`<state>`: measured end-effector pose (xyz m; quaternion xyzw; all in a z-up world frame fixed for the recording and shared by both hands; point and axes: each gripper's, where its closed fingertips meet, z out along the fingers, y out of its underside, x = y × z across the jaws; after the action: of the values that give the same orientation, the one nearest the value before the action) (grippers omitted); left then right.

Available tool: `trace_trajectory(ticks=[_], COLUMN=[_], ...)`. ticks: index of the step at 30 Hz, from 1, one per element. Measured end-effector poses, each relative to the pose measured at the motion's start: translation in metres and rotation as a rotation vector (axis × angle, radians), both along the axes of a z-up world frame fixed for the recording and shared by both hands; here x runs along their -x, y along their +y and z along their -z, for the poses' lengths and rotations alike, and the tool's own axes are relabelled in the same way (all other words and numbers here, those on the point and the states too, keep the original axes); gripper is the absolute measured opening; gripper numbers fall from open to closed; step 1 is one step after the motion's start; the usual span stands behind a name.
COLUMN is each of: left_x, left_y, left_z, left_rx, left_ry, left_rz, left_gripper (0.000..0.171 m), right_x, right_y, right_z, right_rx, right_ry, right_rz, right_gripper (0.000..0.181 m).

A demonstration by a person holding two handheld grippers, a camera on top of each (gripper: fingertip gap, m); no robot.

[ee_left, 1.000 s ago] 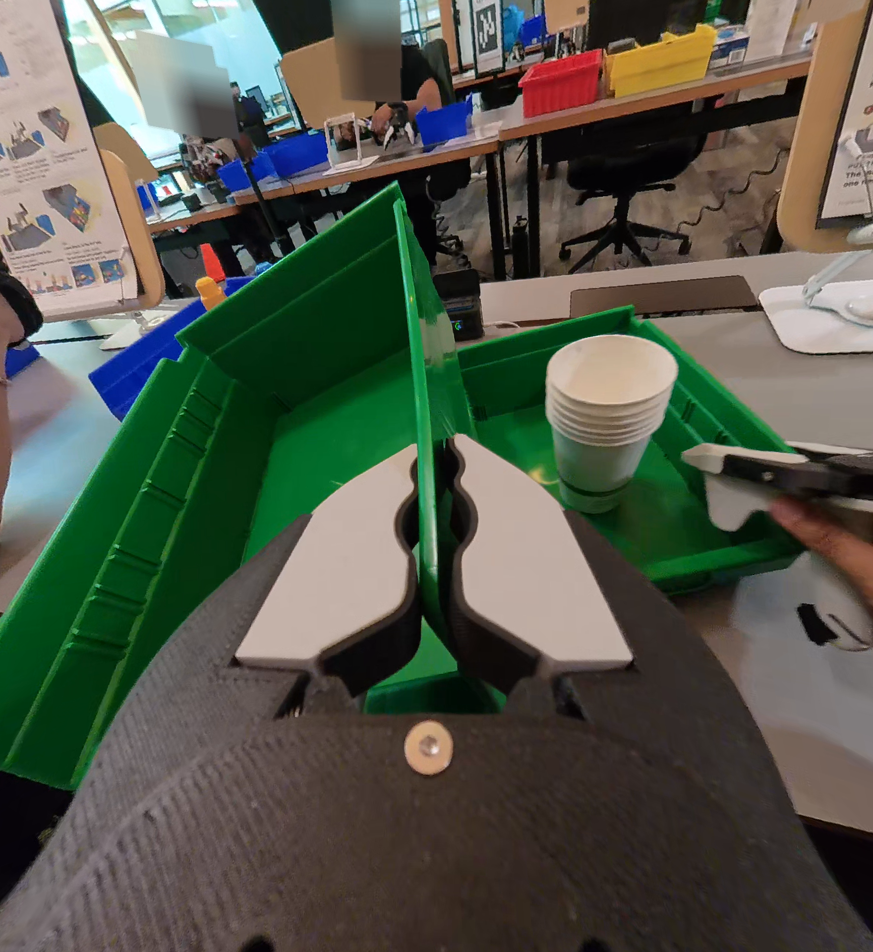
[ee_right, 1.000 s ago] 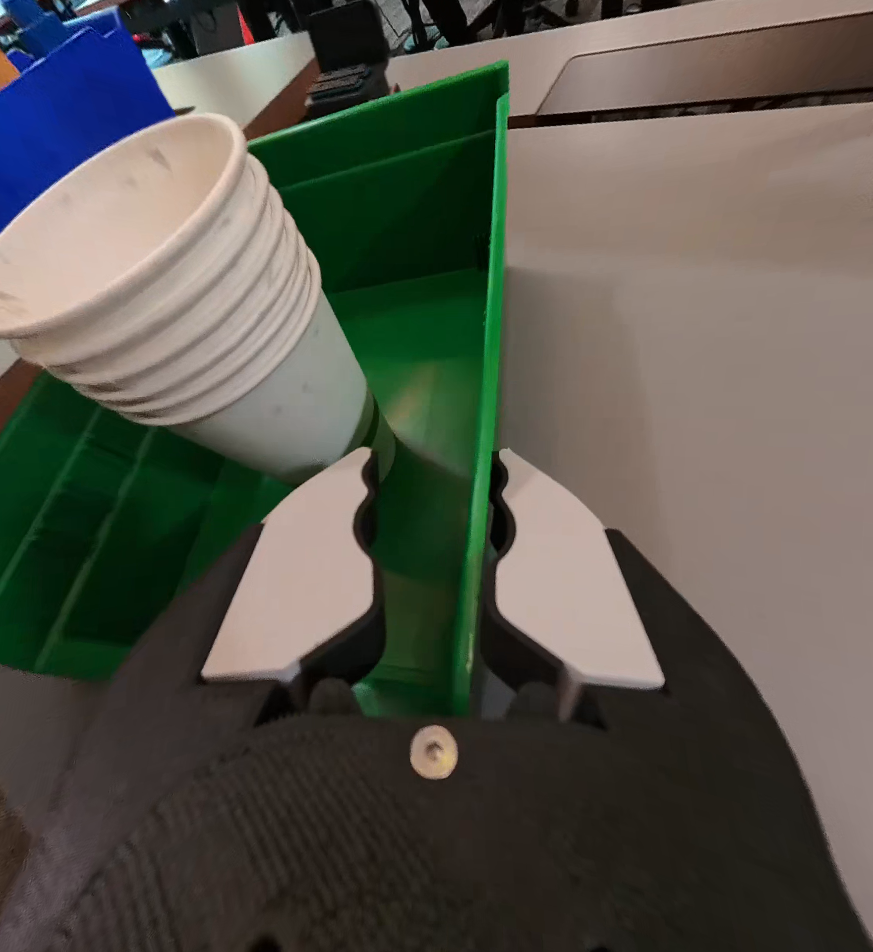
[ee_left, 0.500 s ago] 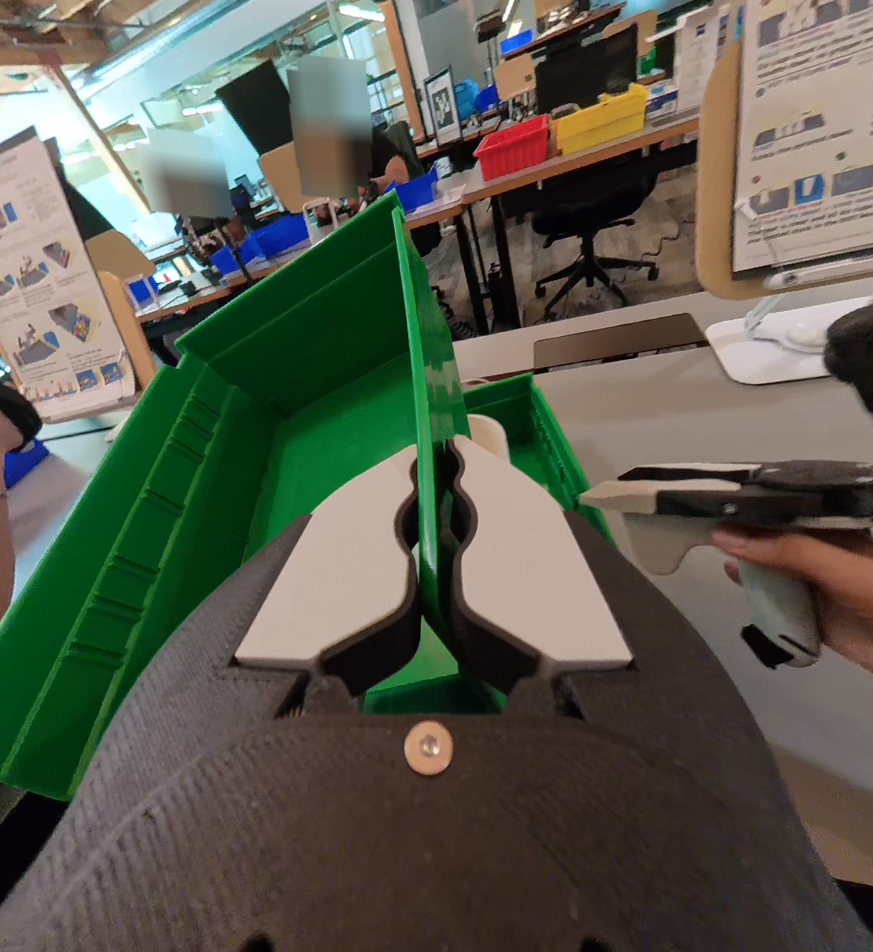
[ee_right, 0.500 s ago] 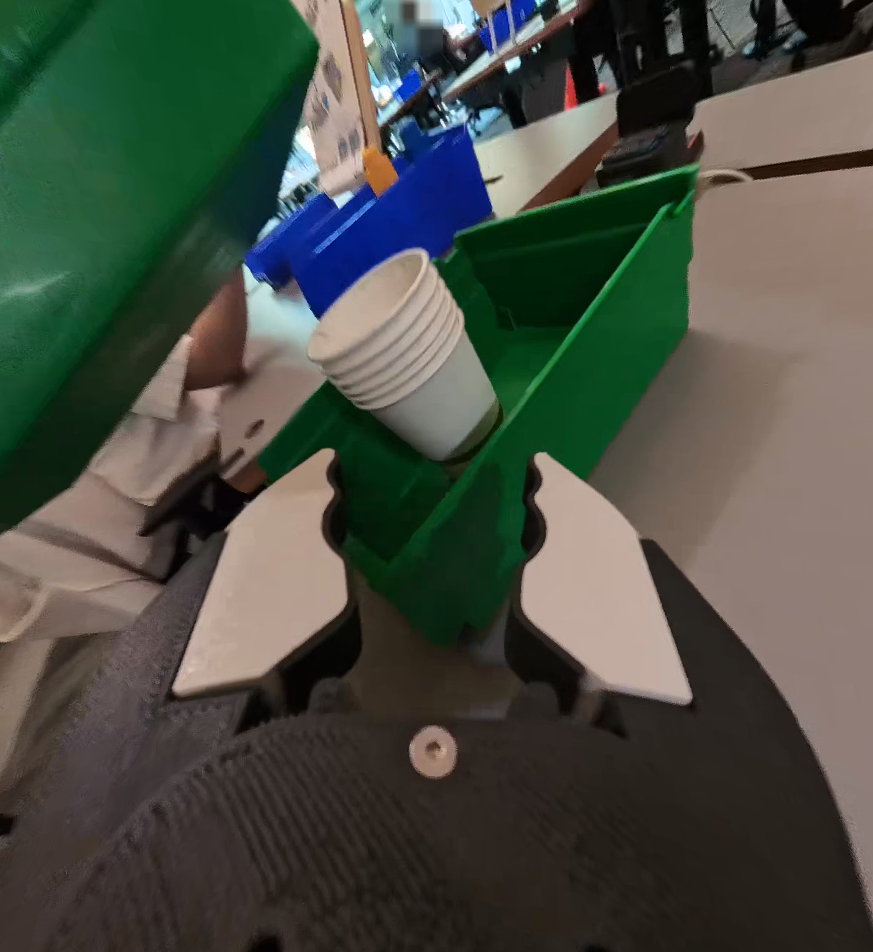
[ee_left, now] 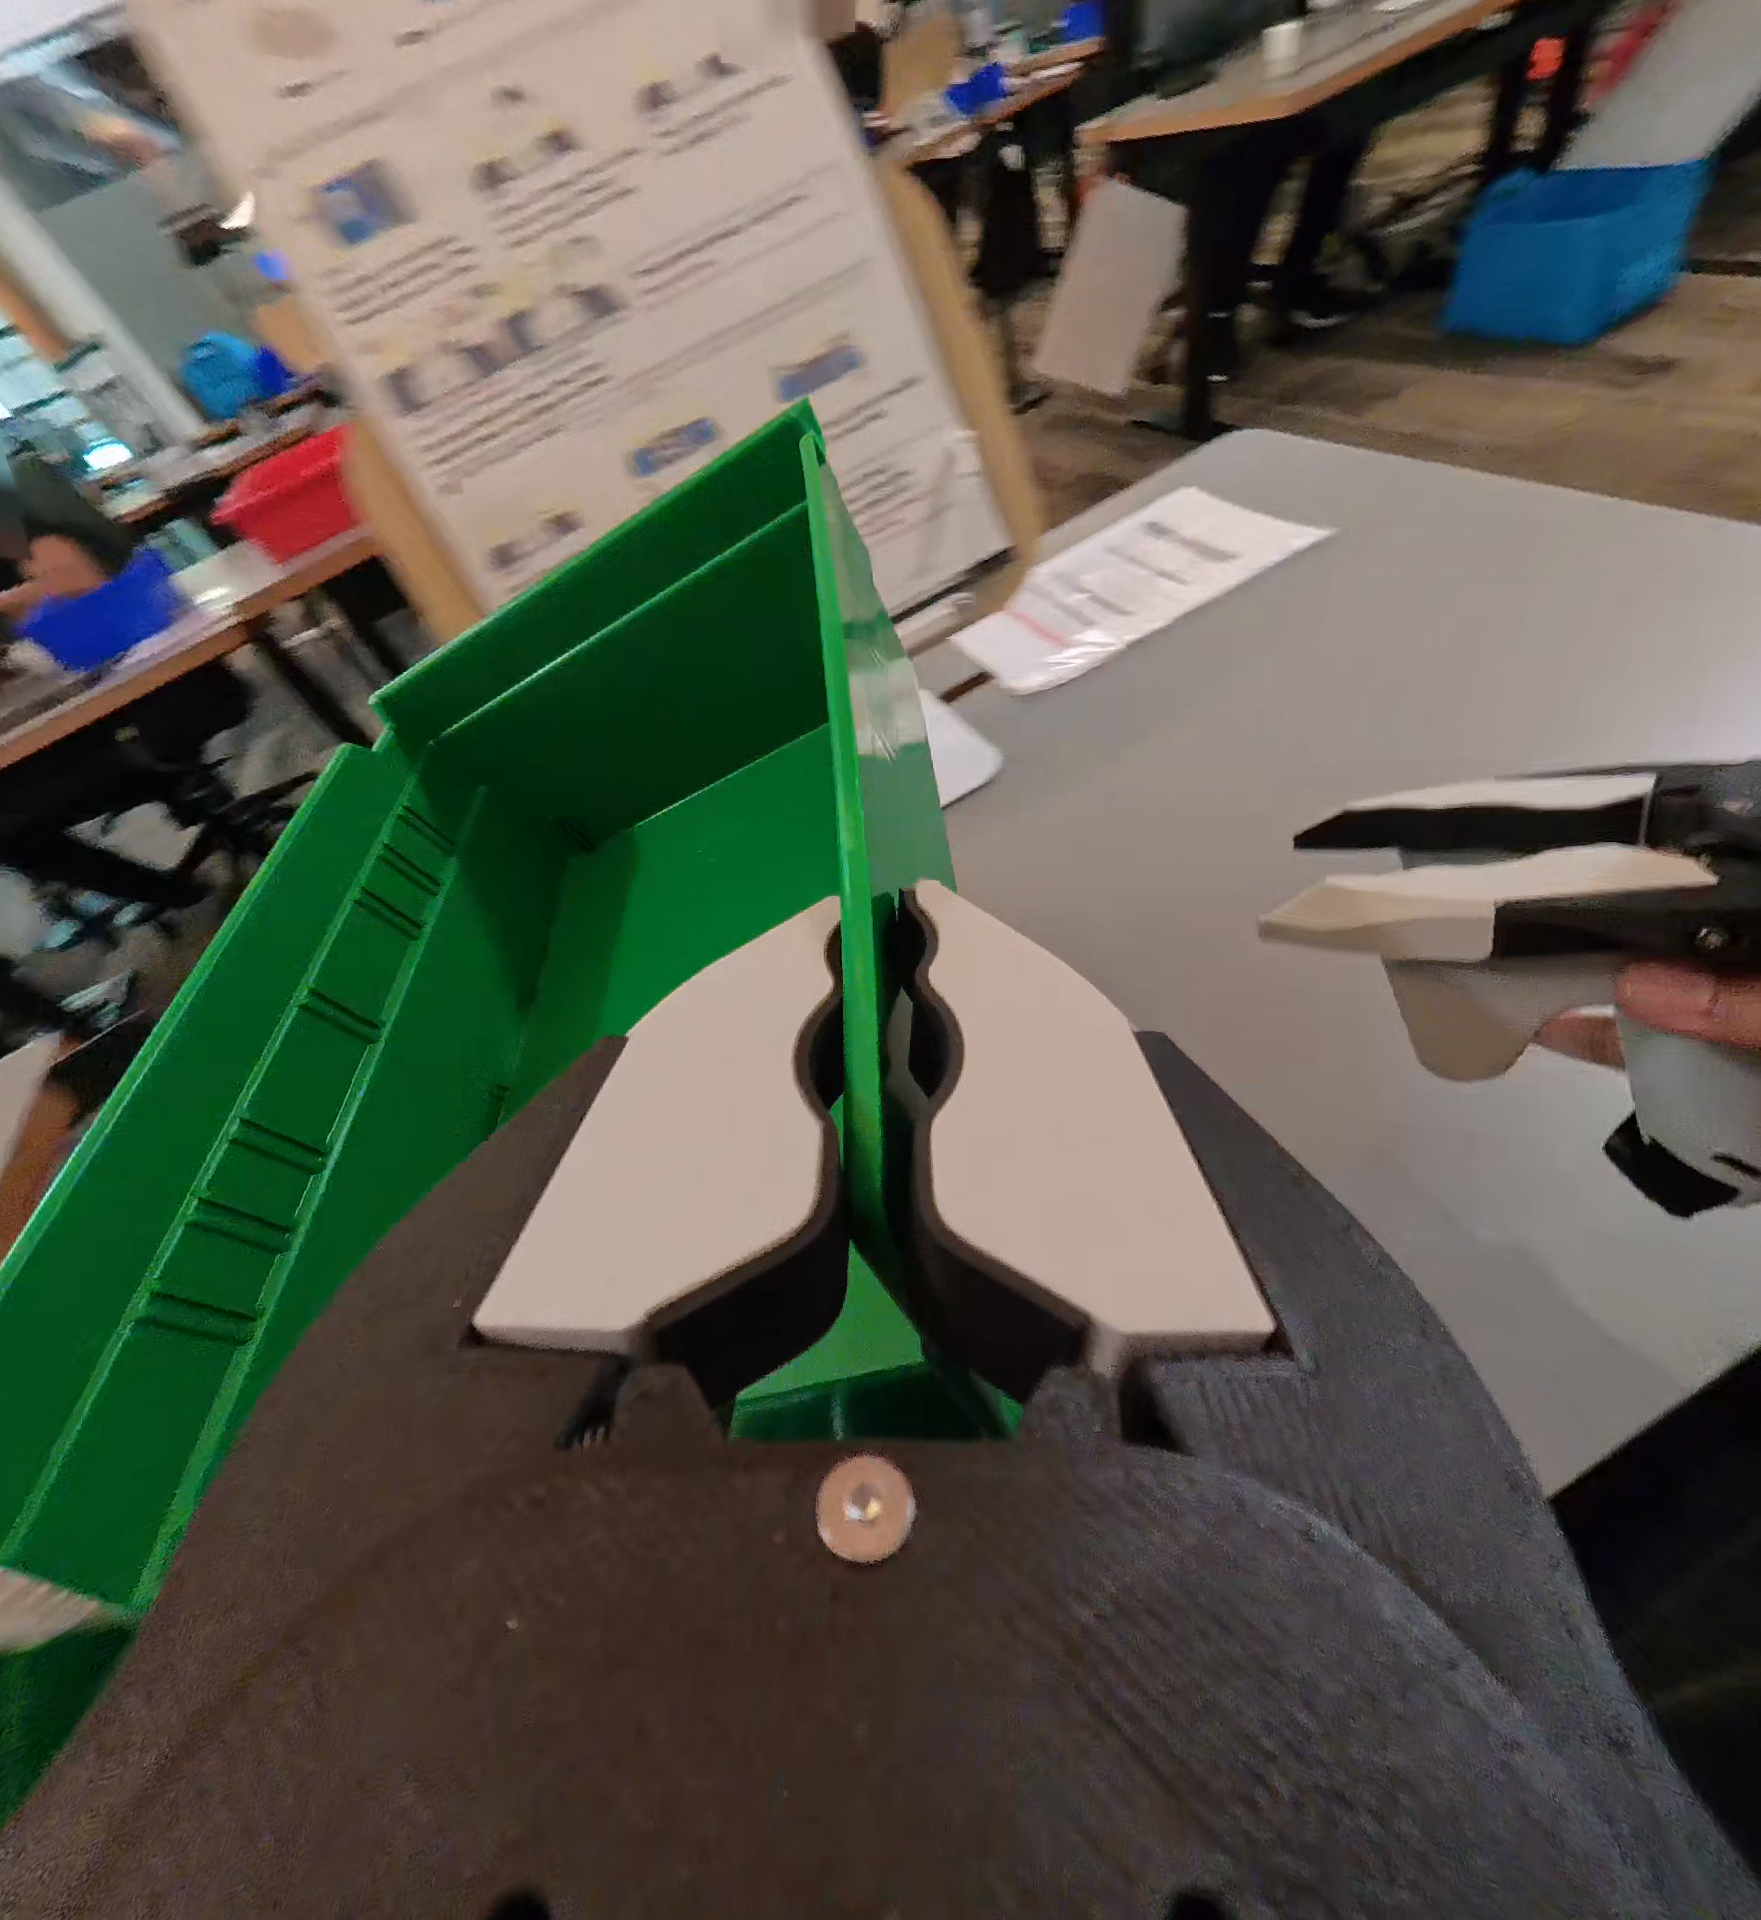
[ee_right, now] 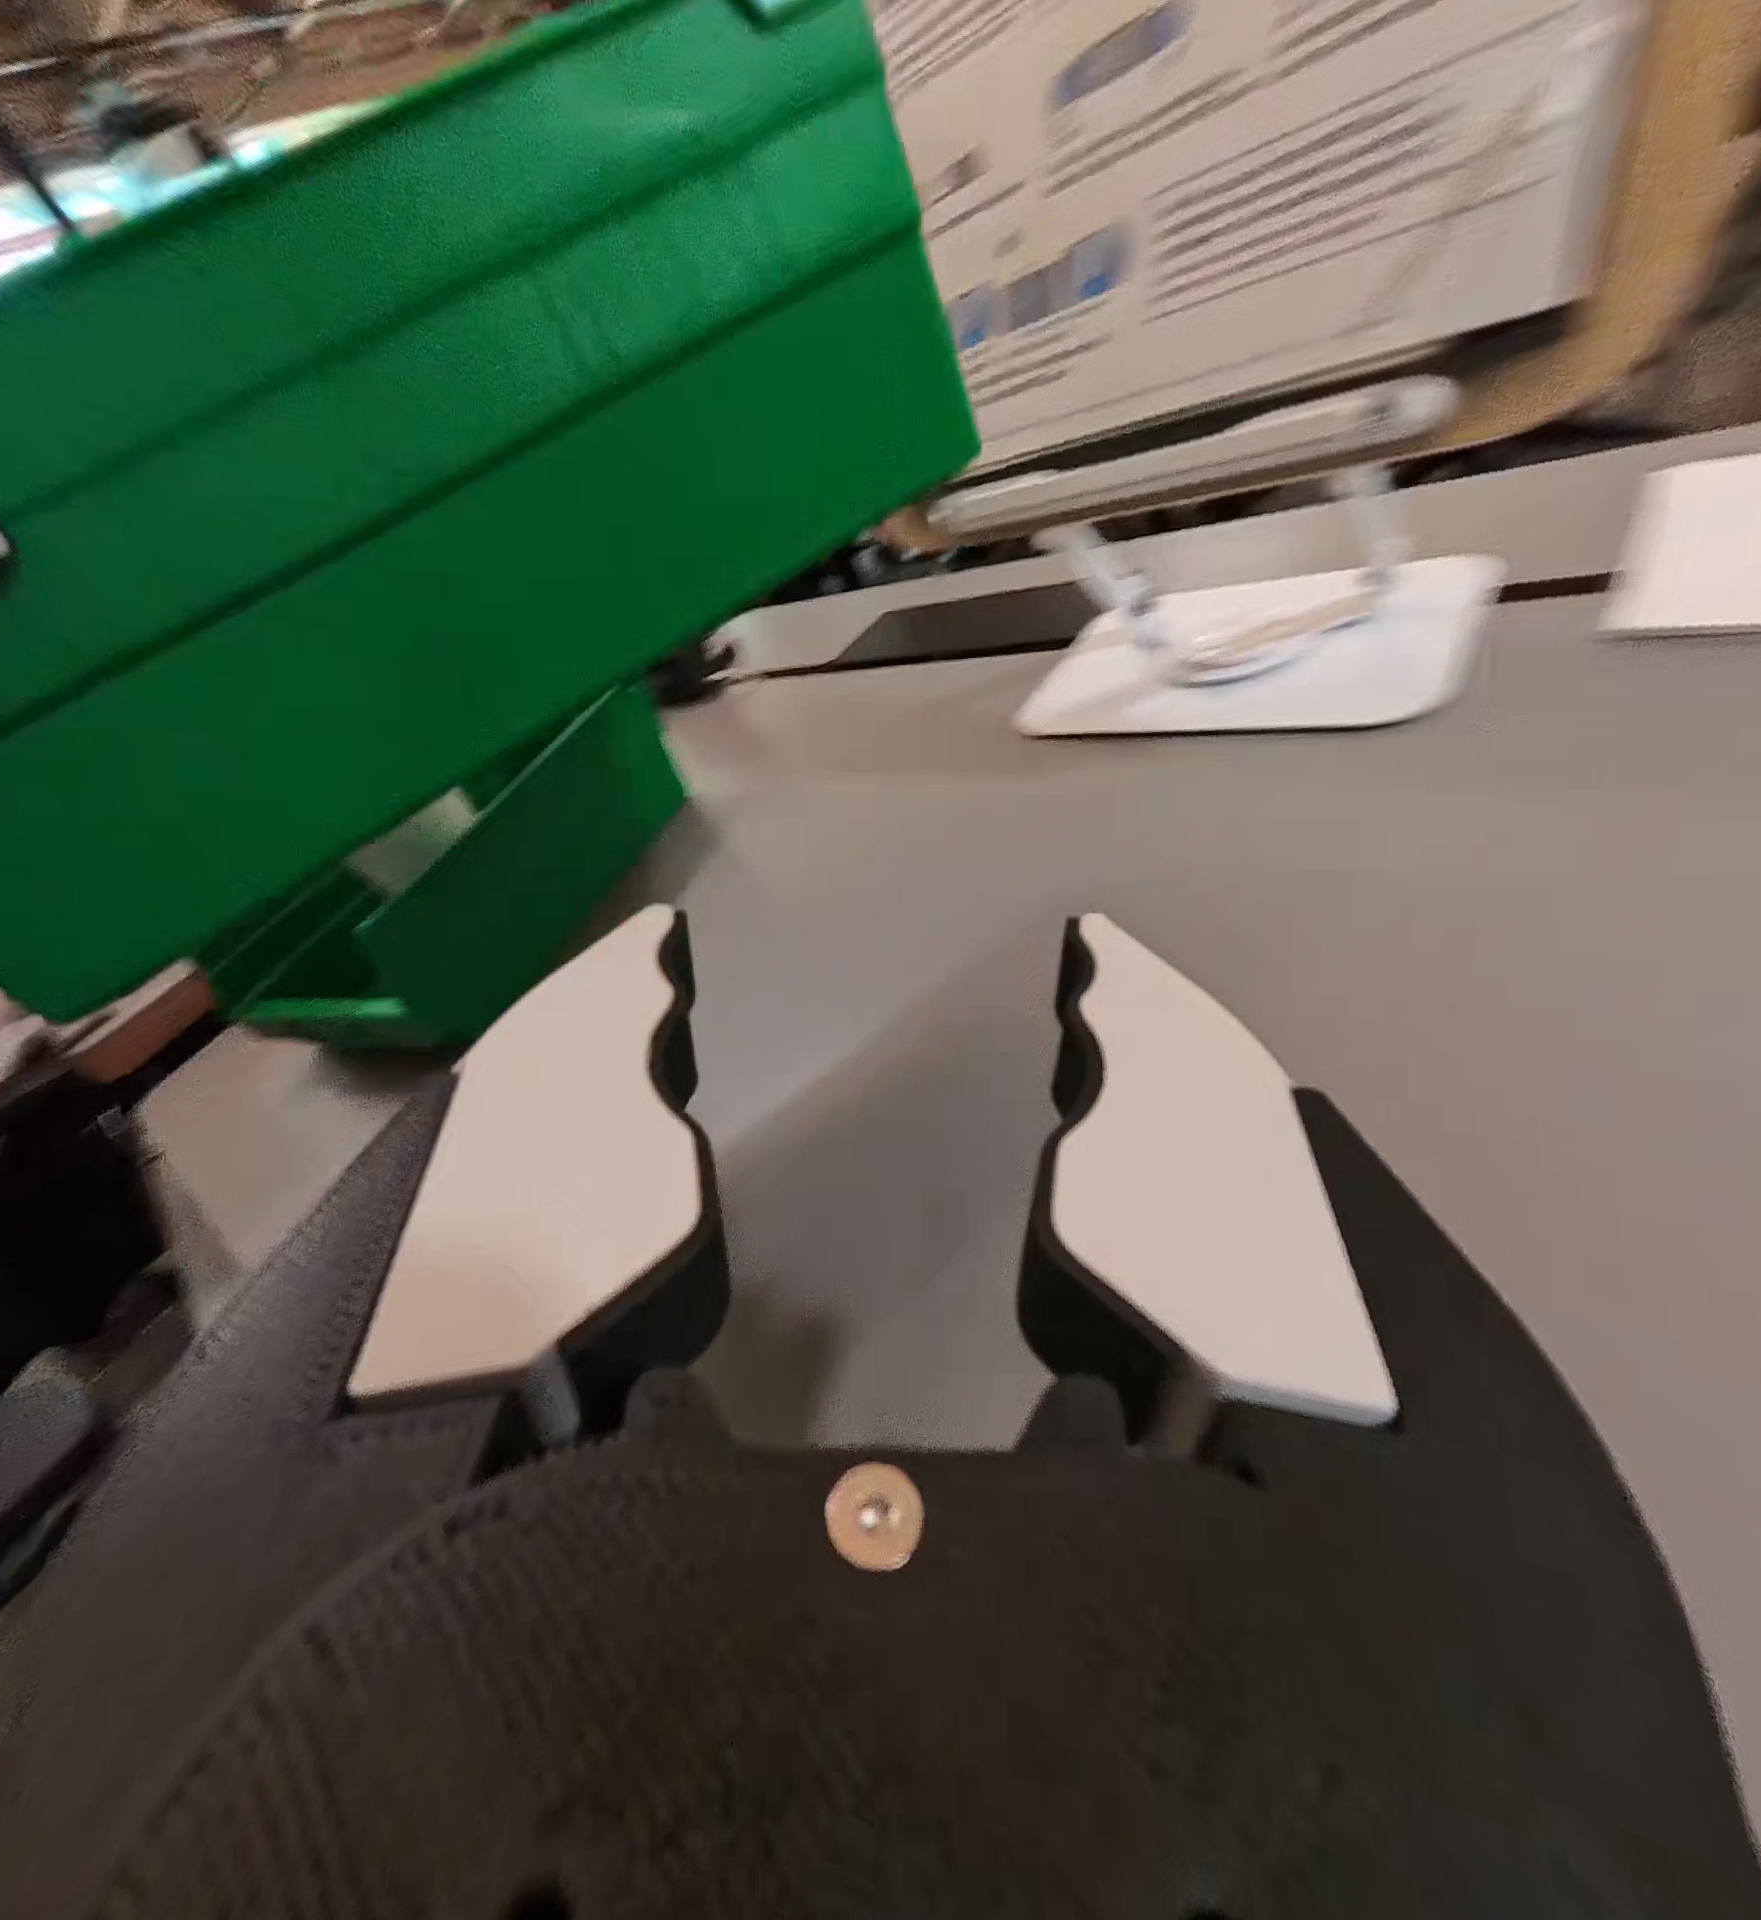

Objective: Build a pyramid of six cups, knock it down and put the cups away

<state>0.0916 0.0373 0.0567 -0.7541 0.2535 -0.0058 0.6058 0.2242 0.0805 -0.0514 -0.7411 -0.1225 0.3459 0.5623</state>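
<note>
Left claw [ee_left: 871, 935] pinched on the right side wall of a green plastic bin [ee_left: 585, 831], held up off the grey tabletop [ee_left: 1478, 665] and tilted. Right claw [ee_right: 871, 956] spread apart, gripping nothing, hovering over bare tabletop just right of the raised bin [ee_right: 419, 416]. Beneath that bin, a second green bin [ee_right: 543, 862] resting near the tabletop edge, something white partly visible inside. Farther back, a white stand base [ee_right: 1271, 665] carrying a blurred instruction board [ee_right: 1219, 187], and a printed sheet [ee_left: 1146, 582] lying flat.
</note>
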Motion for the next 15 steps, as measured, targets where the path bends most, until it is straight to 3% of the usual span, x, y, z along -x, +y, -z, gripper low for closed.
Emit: trace_trajectory(ticks=[2, 4, 7, 12, 15], left_x=[-0.047, -0.091, -0.149, -0.224, -0.257], left_y=[0.004, 0.008, 0.019, 0.046, 0.059], left_z=[0.014, 0.033, 0.066, 0.12, 0.133], left_rx=[0.018, 0.033, 0.069, 0.146, 0.125], left_ry=[0.016, 0.034, 0.039, 0.069, 0.09], left_rz=[0.09, 0.161, 0.241, 0.368, 0.402], left_gripper=[0.007, 0.007, 0.007, 0.007, 0.006], right_x=[-0.053, -0.092, -0.147, -0.217, -0.245], right_y=[-0.001, 0.001, 0.017, 0.02, 0.011], right_z=[0.001, 0.015, 0.034, 0.055, 0.058], right_rx=[-0.036, -0.031, 0.001, 0.088, 0.114], right_ry=[-0.01, -0.112, -0.193, -0.118, -0.111], right_rz=[0.115, 0.162, 0.297, 0.486, 0.572], right_gripper=[0.059, 0.032, 0.033, 0.043, 0.046])
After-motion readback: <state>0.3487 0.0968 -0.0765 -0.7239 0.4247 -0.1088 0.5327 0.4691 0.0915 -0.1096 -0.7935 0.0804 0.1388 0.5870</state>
